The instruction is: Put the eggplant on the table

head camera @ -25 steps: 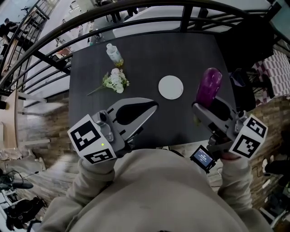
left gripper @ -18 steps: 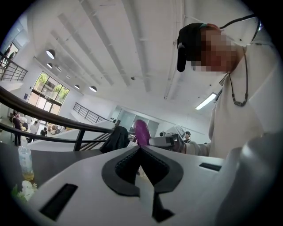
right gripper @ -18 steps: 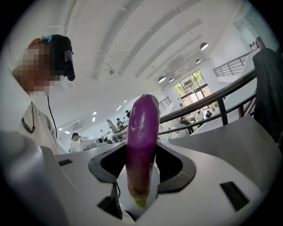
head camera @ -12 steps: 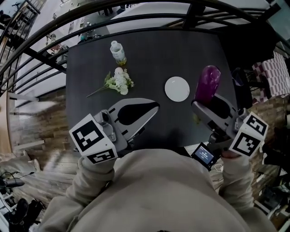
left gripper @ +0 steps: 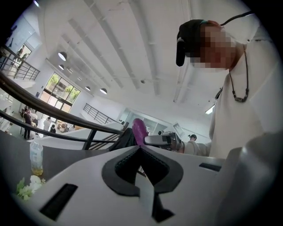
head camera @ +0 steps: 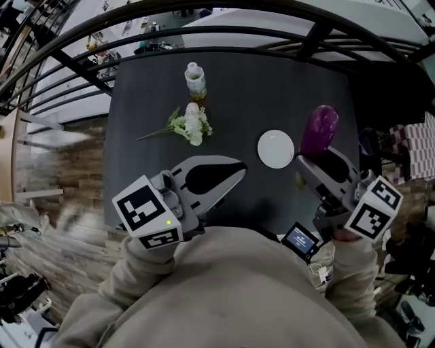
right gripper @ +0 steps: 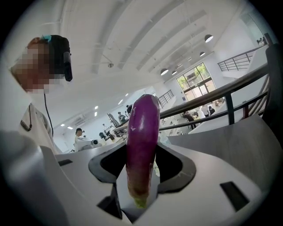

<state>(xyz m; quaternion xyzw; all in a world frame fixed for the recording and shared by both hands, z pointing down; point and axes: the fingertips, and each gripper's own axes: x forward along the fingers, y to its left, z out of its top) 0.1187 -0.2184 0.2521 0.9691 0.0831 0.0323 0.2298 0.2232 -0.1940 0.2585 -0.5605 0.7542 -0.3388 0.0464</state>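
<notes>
We see a bottle (head camera: pixel 196 81) standing upright, with flowers (head camera: pixel 188 125) lying near at its 6 o'clock. A white plate (head camera: pixel 276 149) sits apart at about the flowers' 3 o'clock. A railing (head camera: pixel 204 13) curves by at the bottle's 12 o'clock.

left gripper (head camera: pixel 238 168): jaws together, empty | right gripper (head camera: pixel 304 165): clamped on eggplant (head camera: pixel 319 132) | both extended forward

One each — eggplant (head camera: pixel 319 130), plate (head camera: pixel 276 149), bottle (head camera: pixel 196 81), bouquet (head camera: pixel 189 125)

Beige, perhaps fleece sleeves (head camera: pixel 146 264); grey fingers (head camera: pixel 228 182); marker cubes (head camera: pixel 144 211)
</notes>
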